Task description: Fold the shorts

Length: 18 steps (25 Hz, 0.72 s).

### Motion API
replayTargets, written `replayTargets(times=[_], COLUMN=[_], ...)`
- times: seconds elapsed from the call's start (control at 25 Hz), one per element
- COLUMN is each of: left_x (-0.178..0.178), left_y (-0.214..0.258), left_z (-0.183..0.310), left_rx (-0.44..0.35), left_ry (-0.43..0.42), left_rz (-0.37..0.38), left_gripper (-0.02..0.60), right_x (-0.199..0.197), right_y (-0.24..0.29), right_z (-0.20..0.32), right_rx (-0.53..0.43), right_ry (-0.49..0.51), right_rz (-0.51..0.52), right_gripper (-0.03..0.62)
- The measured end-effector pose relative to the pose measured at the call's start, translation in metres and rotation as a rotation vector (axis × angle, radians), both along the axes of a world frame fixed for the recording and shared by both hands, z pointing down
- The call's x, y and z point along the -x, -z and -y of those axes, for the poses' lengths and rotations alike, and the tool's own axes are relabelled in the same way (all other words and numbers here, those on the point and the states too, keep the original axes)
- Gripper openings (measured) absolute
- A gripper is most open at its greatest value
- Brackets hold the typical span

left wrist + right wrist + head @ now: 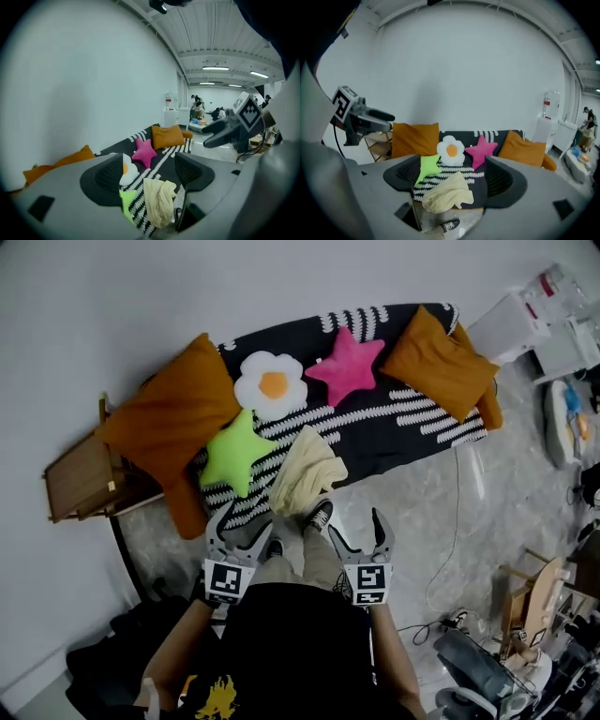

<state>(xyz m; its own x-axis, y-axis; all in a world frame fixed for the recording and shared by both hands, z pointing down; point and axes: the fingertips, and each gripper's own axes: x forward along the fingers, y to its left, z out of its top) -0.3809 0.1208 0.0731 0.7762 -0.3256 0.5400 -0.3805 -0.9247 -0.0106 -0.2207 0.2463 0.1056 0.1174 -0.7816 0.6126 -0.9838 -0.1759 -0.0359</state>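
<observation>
Soft creased cloth shorts [307, 470]; glossy marble floor [441, 512].

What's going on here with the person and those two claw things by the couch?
A person stands at a sofa with a black-and-white striped cover, holding a gripper in each hand. The left gripper and the right gripper are both open and empty, pointed toward crumpled pale yellow shorts that lie at the sofa's front edge, beside a green star cushion. Neither gripper touches the shorts, and no folding has begun.
</observation>
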Motion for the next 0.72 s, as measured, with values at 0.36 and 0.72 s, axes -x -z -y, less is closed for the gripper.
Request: replayTargets(times=[0.36,0.72], left_x=[-0.082,0.004], left_y=[-0.208,-0.546], left_z=[0.046,-0.041], left_rx=[0.063,0.211], left_ry=[-0.259,-0.748], left_rz=[0.178,0.585], left_gripper=[0.353,0.371], right_x=[-0.085,-0.054], right_y=[-0.234,-0.456], right_z=[0.005,0.046], right_rx=[0.411,0.494], right_ry=[0.159,0.117], right_rz=[0.084,0.075], right_gripper=[0.374,0.286])
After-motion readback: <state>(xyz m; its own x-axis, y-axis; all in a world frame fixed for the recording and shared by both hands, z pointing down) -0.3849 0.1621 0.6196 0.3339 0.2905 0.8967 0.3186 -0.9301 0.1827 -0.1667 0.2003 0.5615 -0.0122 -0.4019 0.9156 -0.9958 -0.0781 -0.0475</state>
